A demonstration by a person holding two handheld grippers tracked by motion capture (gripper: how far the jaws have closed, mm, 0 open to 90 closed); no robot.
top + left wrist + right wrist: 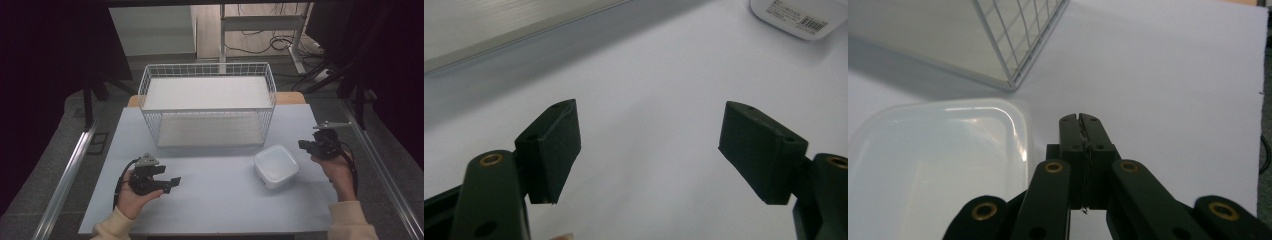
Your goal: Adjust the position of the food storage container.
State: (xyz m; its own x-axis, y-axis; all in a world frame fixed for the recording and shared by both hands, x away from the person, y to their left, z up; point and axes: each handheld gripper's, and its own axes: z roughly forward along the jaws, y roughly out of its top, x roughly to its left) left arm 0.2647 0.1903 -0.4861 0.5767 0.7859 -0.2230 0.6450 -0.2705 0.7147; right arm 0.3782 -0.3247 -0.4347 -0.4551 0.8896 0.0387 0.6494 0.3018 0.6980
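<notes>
A white square lidded container lies on the table right of centre. It fills the lower left of the right gripper view, and its labelled corner shows at the top right of the left gripper view. My left gripper is held at the front left, pointing right, its jaws wide apart over bare table. At the right edge of the table my right gripper is shut with nothing between its jaws, just right of the container.
A white wire basket with a white floor stands at the back middle of the light blue table. Its corner lies ahead-left of the right gripper. Metal rails run along both table sides.
</notes>
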